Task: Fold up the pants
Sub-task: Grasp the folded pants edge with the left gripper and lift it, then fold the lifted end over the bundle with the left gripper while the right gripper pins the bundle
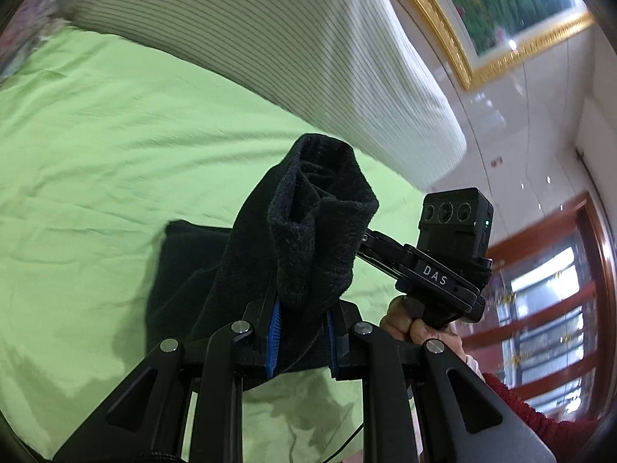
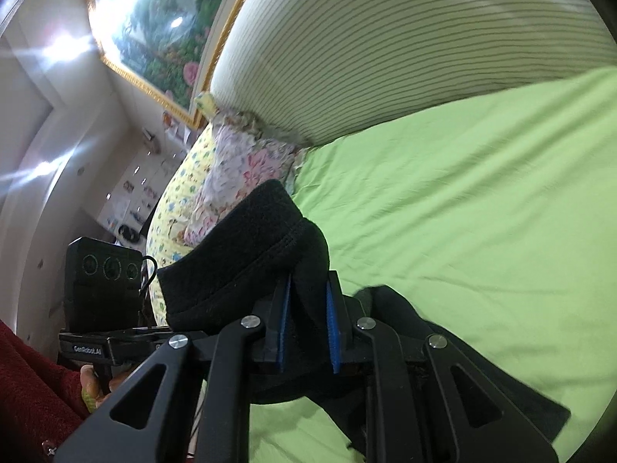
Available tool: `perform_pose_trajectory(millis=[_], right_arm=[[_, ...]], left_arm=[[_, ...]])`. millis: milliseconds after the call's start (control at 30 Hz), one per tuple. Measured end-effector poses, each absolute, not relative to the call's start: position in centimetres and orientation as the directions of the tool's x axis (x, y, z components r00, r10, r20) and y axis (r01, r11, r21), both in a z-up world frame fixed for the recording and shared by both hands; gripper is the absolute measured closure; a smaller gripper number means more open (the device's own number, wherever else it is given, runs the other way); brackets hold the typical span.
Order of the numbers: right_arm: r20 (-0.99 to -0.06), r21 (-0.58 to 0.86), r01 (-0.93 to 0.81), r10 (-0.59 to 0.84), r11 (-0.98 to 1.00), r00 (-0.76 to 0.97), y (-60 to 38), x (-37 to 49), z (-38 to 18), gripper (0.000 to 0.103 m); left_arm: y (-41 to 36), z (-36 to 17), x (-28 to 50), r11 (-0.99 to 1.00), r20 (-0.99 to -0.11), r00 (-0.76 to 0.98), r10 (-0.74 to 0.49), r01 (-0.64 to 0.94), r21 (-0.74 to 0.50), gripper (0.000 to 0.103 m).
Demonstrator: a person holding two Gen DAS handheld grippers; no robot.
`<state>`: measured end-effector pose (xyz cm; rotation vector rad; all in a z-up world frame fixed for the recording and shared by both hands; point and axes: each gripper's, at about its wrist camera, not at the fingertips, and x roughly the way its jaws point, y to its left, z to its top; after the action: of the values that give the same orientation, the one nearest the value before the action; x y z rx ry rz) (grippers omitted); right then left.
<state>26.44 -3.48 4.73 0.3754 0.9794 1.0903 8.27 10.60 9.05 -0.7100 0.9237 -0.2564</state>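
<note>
Right wrist alone shows floral pillows (image 2: 231,166) (both jaws pinch black pants (image 2: 246,262)).

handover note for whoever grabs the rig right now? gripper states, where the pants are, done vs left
Left hand-held gripper: shut on a bunched edge of the black pants, lifted off the bed.
Right hand-held gripper: shut on another edge of the pants, also raised.
The rest of the pants trails down onto the green sheet, near the striped pillow.
Done: both edges gripped and lifted.
Left: lay the held part over, flatten, release. How many folds are already in is unclear.
</note>
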Motion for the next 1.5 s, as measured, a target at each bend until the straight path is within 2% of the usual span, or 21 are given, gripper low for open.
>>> perform_pose_trajectory(millis=[333, 667, 800, 1033, 1100, 1133, 1167, 1200, 1233, 1267, 1500], right_arm=[[-0.482, 0.717, -0.470, 0.853, 0.515, 0.199, -9.4, 25.4, 2.2, 0.086], [-0.560, 0.706, -0.371, 0.797, 0.603, 0.227, -12.9, 25.4, -1.2, 0.085], [-0.581, 0.696, -0.345, 0.776, 0.630, 0.244, -13.8, 25.4, -1.6, 0.084], [-0.618, 0.681, -0.256, 0.726, 0.687, 0.302, -16.3, 24.5, -1.9, 0.084], [-0.629, 0.674, -0.226, 0.707, 0.703, 0.323, -17.0, 24.3, -2.0, 0.084], [-0.634, 0.672, -0.207, 0.697, 0.711, 0.335, -17.5, 24.2, -2.0, 0.080], [-0.643, 0.667, -0.180, 0.681, 0.723, 0.349, -18.1, 24.0, -2.1, 0.069], [-0.651, 0.664, -0.160, 0.670, 0.730, 0.356, -18.4, 23.9, -2.2, 0.063], [-0.659, 0.660, -0.140, 0.658, 0.738, 0.363, -18.8, 23.7, -2.2, 0.053], [-0.666, 0.655, -0.122, 0.646, 0.746, 0.372, -19.1, 23.6, -2.2, 0.048], [-0.682, 0.626, -0.078, 0.593, 0.776, 0.428, -20.5, 22.5, -1.0, 0.047]], left_arm=[[3.9, 6.7, 9.8, 0.781, -0.689, 0.481, -0.543, -0.014, -0.625, 0.086], [-1.5, 3.3, 11.4, 0.857, -0.775, 0.407, -0.483, 0.042, -0.513, 0.085], [-3.2, 3.1, 12.0, 0.858, -0.777, 0.390, -0.494, 0.078, -0.507, 0.076], [-5.5, 1.6, 13.1, 0.849, -0.788, 0.325, -0.522, 0.119, -0.514, 0.068], [-5.9, 1.4, 13.3, 0.842, -0.788, 0.304, -0.536, 0.128, -0.524, 0.063], [-5.9, 1.5, 13.3, 0.839, -0.785, 0.301, -0.541, 0.132, -0.527, 0.060], [-5.8, 1.6, 13.4, 0.836, -0.781, 0.302, -0.546, 0.133, -0.533, 0.055], [-5.7, 1.7, 13.5, 0.831, -0.775, 0.304, -0.554, 0.133, -0.541, 0.050], [-5.5, 1.9, 13.5, 0.826, -0.770, 0.307, -0.559, 0.132, -0.547, 0.049], [-5.4, 2.0, 13.7, 0.824, -0.767, 0.311, -0.562, 0.132, -0.551, 0.048], [-3.3, 2.9, 13.8, 0.817, -0.750, 0.343, -0.565, 0.107, -0.567, 0.047]])
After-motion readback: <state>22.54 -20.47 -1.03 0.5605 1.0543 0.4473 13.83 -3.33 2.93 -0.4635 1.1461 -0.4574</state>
